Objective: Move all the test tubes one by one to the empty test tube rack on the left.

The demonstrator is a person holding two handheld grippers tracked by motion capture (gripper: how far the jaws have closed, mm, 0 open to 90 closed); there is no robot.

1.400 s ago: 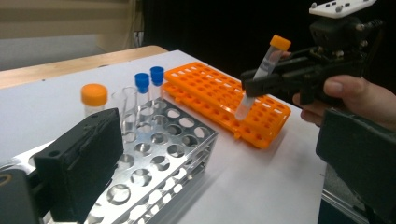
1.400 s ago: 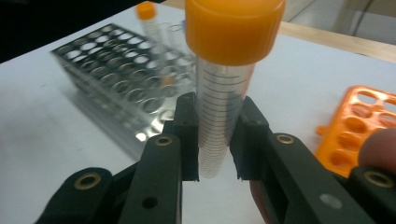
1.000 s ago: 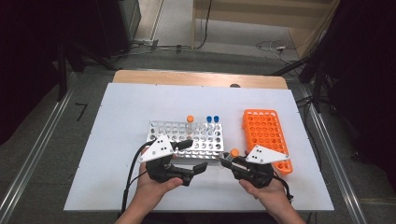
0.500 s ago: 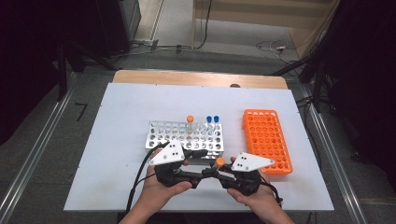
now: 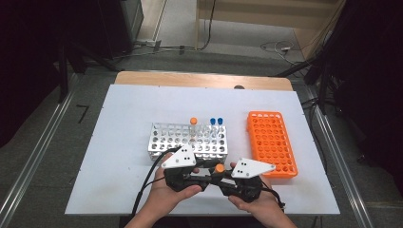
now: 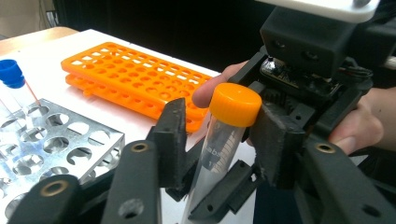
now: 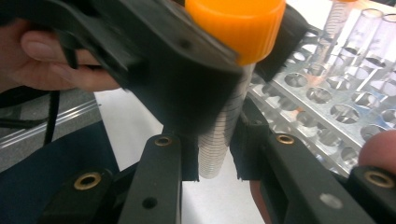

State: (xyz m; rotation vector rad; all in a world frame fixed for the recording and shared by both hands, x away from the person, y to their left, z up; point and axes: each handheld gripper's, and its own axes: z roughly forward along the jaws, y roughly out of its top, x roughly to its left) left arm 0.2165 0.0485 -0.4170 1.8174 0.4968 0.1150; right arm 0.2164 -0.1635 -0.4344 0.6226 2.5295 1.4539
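Right gripper jaws clamped on orange-capped tube; left gripper jaws apart around its cap, above white desk near metal rack

Left gripper: black body, capped by a white three-cornered plate with dark dots; black cable trailed from it. Right gripper: black, likewise plated. Brass-ringed pivot holes are seen on the black jaw arms. Forearms are bare.

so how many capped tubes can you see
4. One orange-capped tube and two blue-capped tubes stand in the metal rack; another orange-capped tube is held between the two grippers near the table's front edge. More could be hidden behind them.
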